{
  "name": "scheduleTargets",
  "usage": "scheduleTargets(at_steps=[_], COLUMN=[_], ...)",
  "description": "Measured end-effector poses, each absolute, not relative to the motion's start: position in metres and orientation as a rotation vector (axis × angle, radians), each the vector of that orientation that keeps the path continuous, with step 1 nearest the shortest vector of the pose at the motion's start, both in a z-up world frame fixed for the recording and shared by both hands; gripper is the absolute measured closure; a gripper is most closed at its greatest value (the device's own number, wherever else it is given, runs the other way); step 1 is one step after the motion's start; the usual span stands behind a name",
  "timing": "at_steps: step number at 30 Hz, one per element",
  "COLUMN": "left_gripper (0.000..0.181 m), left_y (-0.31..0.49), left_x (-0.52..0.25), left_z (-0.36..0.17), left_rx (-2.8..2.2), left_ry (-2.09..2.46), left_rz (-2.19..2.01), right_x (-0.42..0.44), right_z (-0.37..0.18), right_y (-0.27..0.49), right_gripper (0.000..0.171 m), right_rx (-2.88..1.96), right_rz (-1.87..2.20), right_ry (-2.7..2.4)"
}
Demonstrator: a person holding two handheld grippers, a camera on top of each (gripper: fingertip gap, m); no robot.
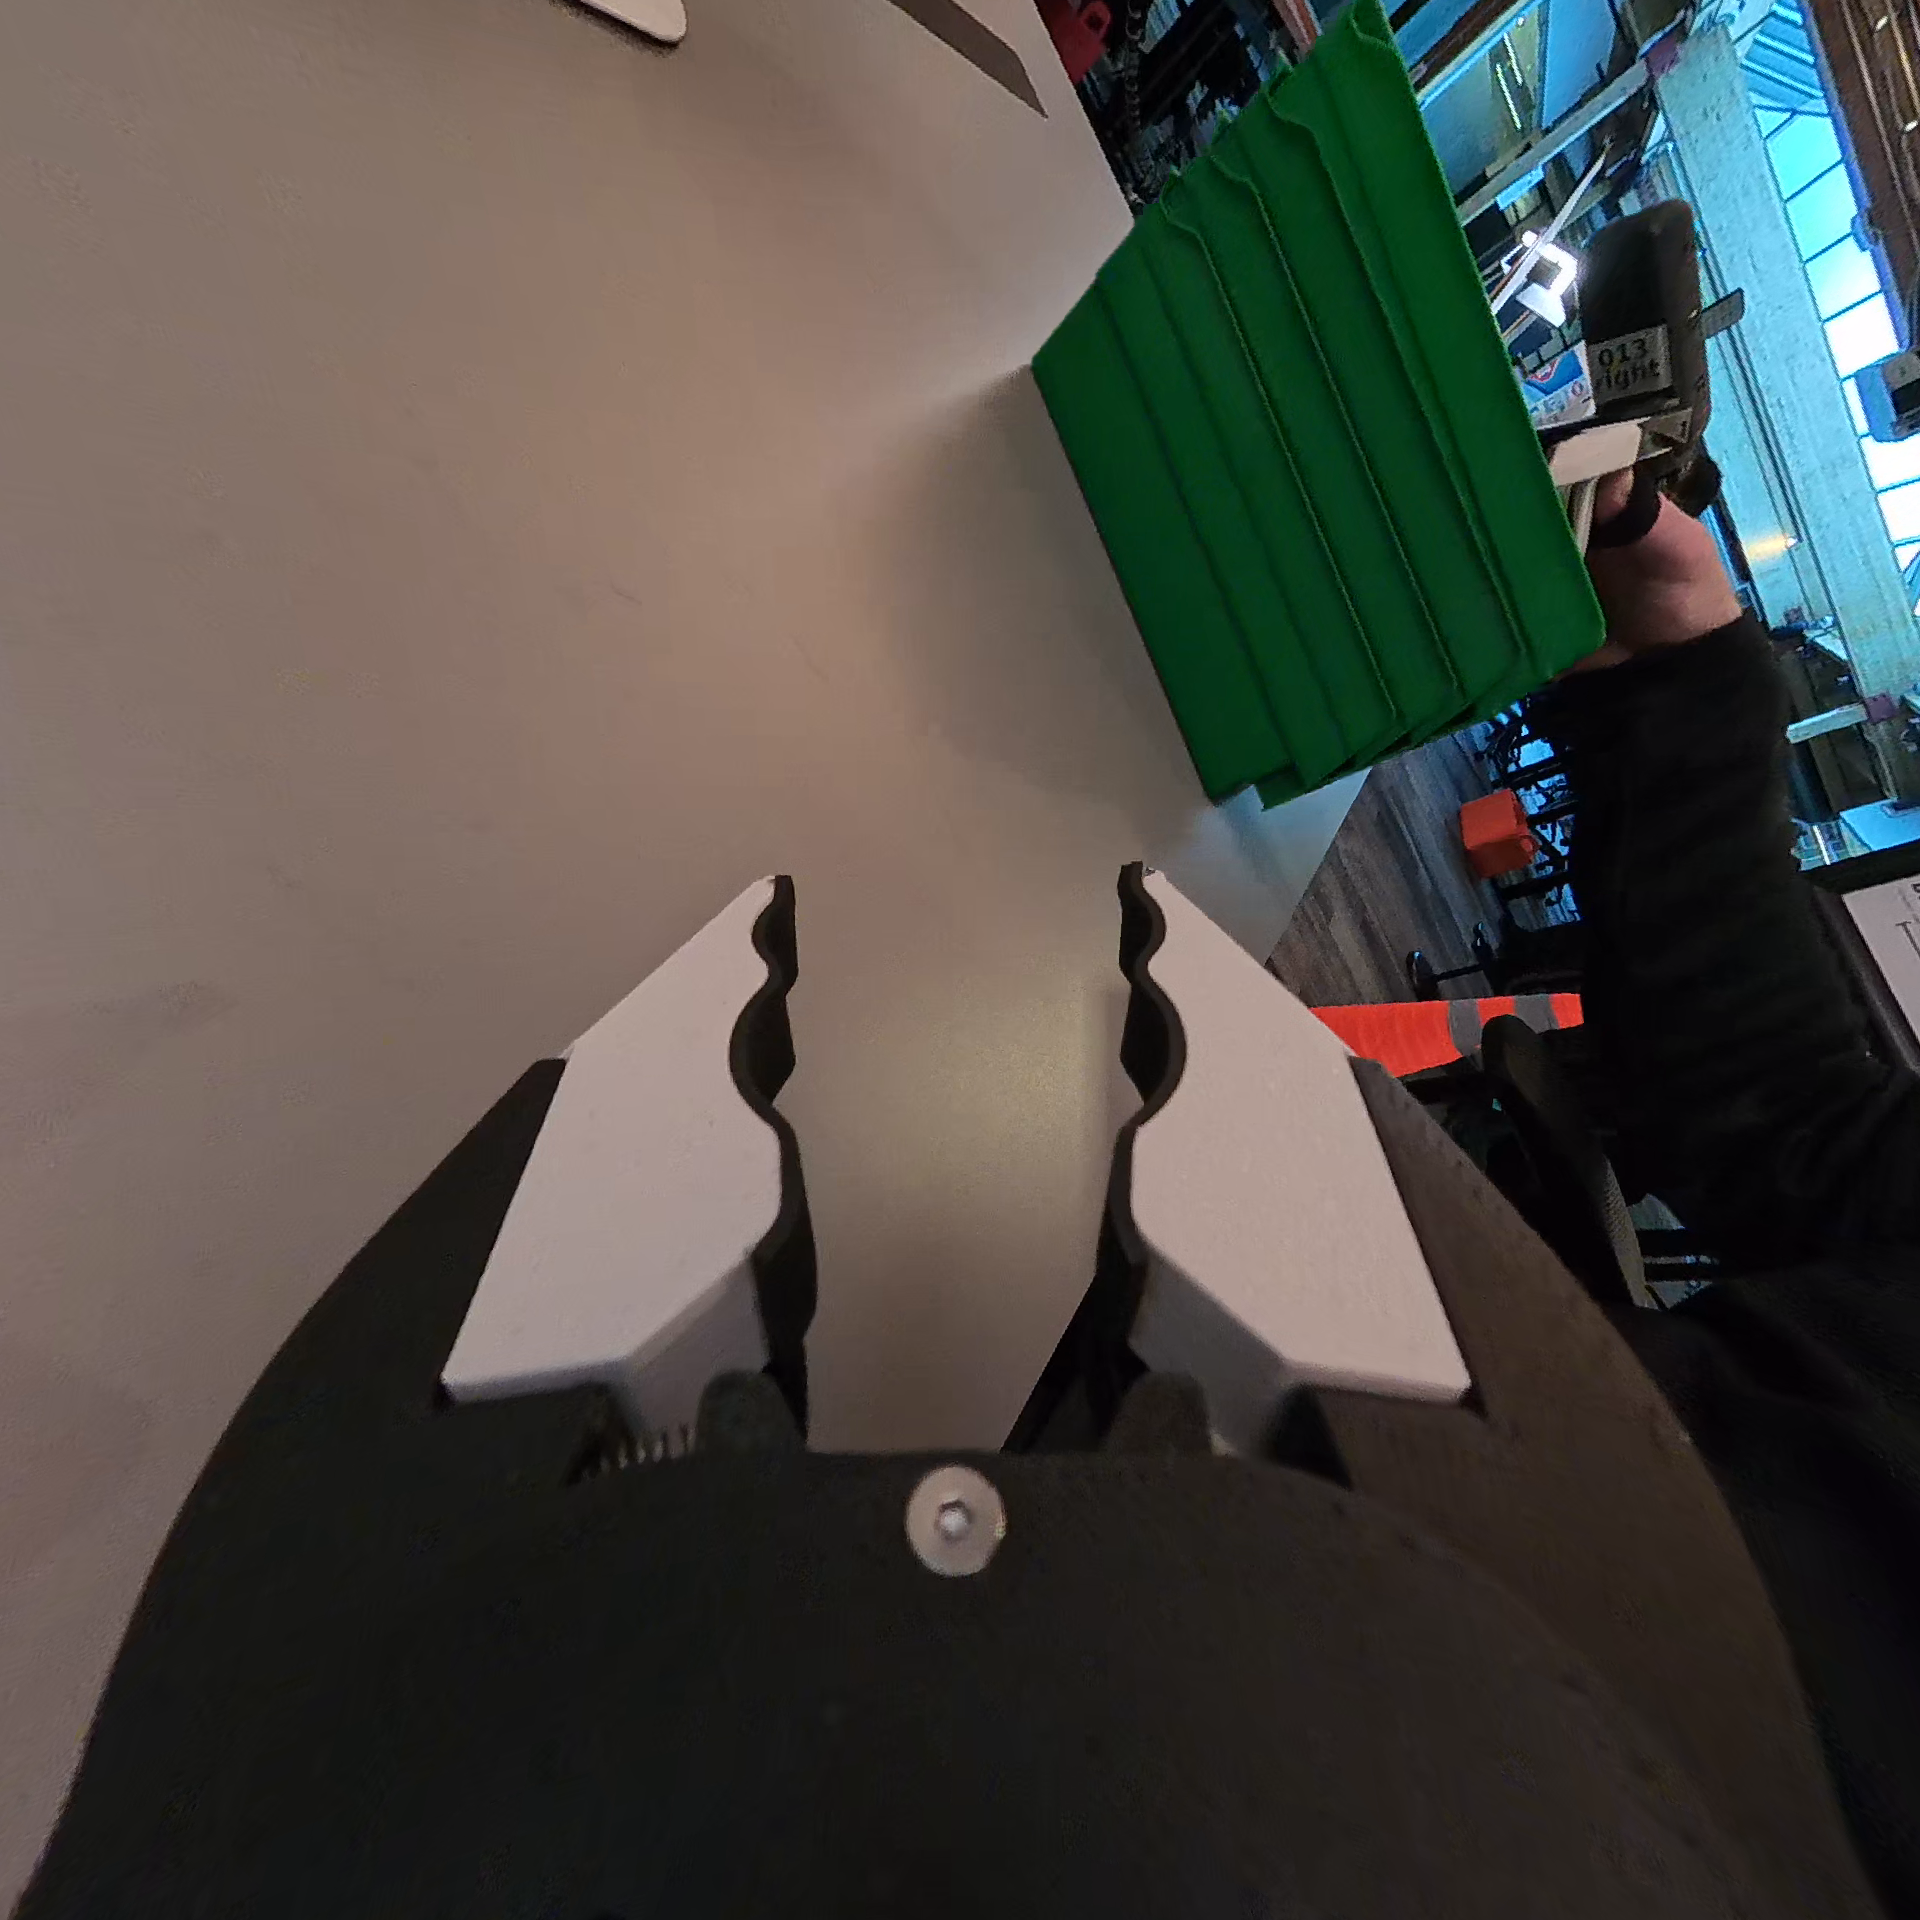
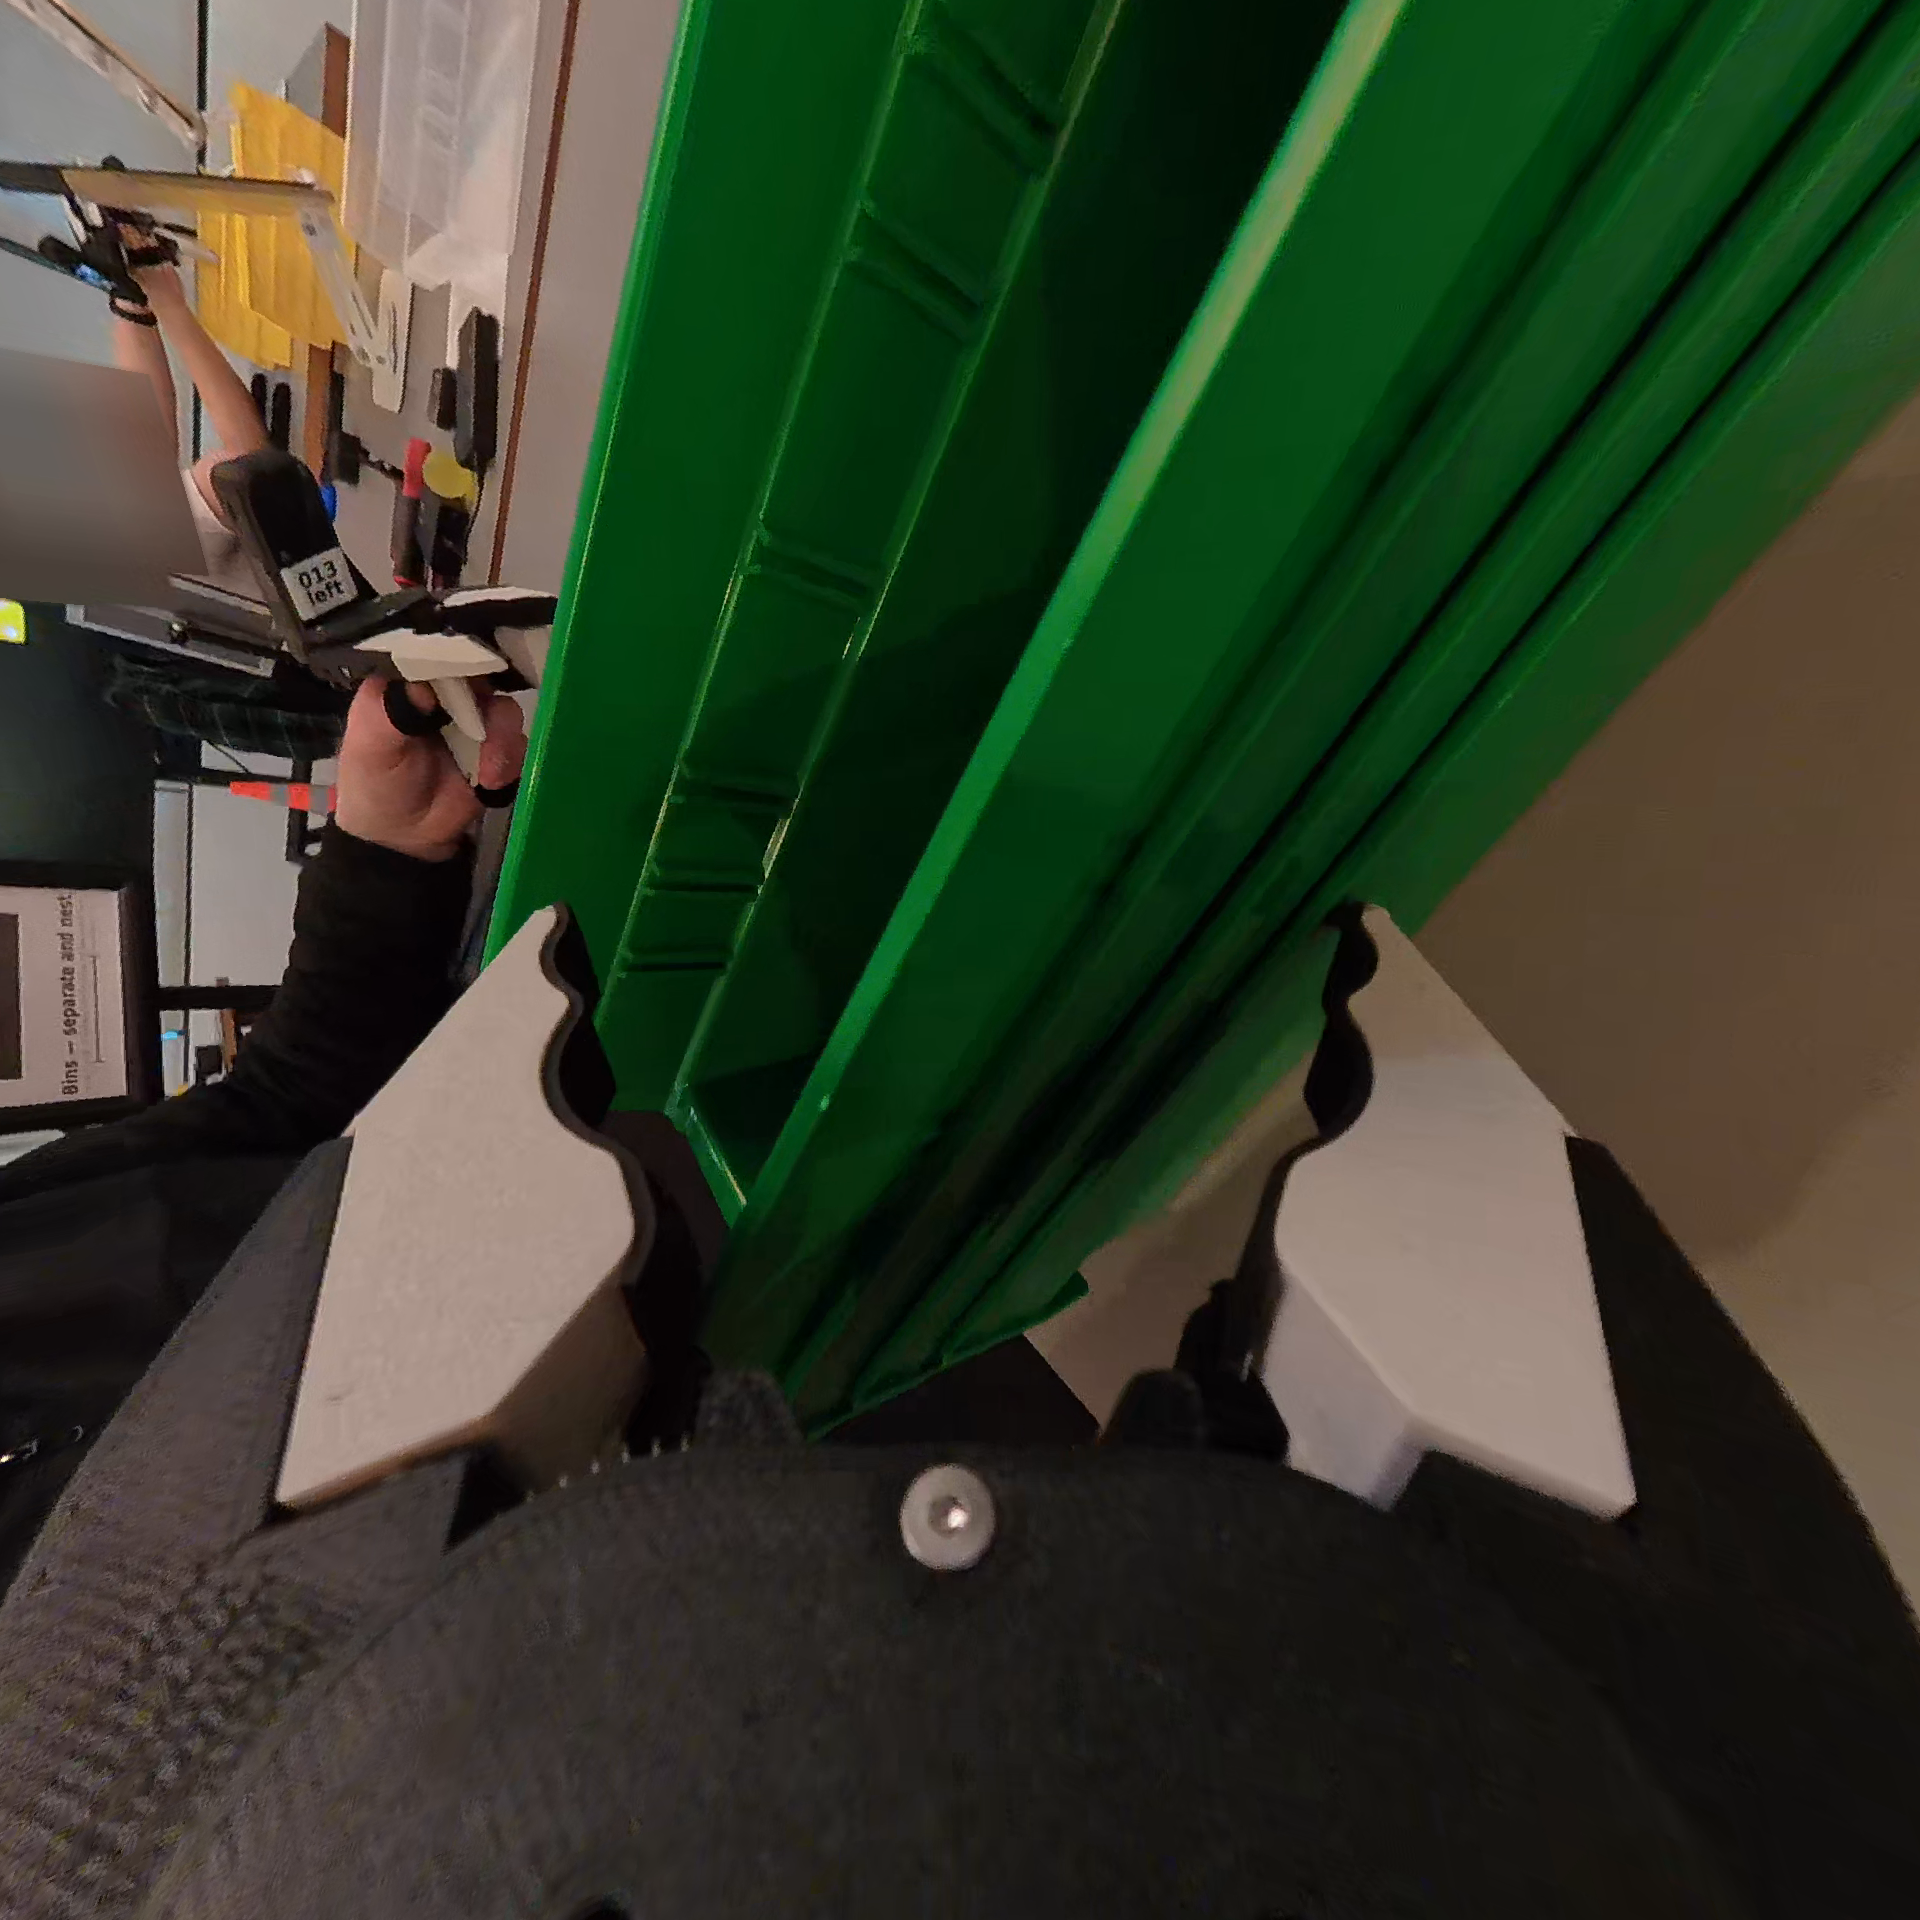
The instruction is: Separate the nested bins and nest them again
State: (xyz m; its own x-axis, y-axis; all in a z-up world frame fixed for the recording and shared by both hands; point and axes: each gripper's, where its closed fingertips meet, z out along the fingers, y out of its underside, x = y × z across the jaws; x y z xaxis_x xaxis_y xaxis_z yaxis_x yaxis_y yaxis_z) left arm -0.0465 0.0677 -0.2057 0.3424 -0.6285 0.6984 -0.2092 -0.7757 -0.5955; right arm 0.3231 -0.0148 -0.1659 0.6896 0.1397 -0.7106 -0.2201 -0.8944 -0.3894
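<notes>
The left gripper [image 1: 956, 883] hangs with its jaws spread and nothing between them, only bare pale table [image 1: 416, 520] ahead, so it has free room on every side; the stack of green bins [image 1: 1320, 457] stands on the table farther off and to its right, close to the table's edge, well apart from these fingertips. The right gripper [image 2: 961, 914] is also released, its jaws wide, but the nested bins [image 2: 1143, 623] run straight into the gap: their stepped rims reach deep toward the gripper body, the left finger [image 2: 468, 1195] touching or just beside the inner bin wall, while the right finger [image 2: 1444, 1247] stands clear of the outer rim with table showing between. The table is smooth, beige and mostly bare. Only the left view shows the stack from outside, with the far gripper and the hand [image 1: 1652, 582] holding it behind the stack, plus wooden floor [image 1: 1382, 894] and bright windows [image 1: 1829, 312]. Only the right view shows the ribbed inside of the top bin, the other hand [image 2: 416, 769] with its gripper beyond the bins, a framed sheet [image 2: 62, 997], and a wall hung with tools [image 2: 416, 499]
</notes>
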Motion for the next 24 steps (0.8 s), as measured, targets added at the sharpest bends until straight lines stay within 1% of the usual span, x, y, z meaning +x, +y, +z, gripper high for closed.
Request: scheduleTargets(at_steps=[6, 9, 12, 21, 24], left_gripper=[0.119, 0.119, 0.119, 0.119, 0.12], left_y=[0.07, 0.071, 0.074, 0.082, 0.087], left_x=[-0.049, -0.051, -0.055, -0.064, -0.067], left_z=[-0.201, -0.199, -0.194, -0.178, -0.156], left_rx=[-2.191, -2.185, -2.168, -2.107, -2.019], left_ry=[0.729, 0.731, 0.721, 0.668, 0.61], left_rz=[-1.426, -1.427, -1.427, -1.473, -1.518], right_x=[0.255, 0.213, 0.172, 0.063, 0.033], right_z=[-0.164, -0.159, -0.158, -0.153, -0.15], right_y=[0.006, 0.018, 0.031, 0.067, 0.077], right_gripper=[0.032, 0.02, 0.016, 0.015, 0.015], right_rx=[-2.43, -2.393, -2.375, -2.259, -2.208], right_rz=[1.14, 1.199, 1.199, 1.301, 1.359], right_ry=[-0.011, -0.057, -0.087, -0.153, -0.166])
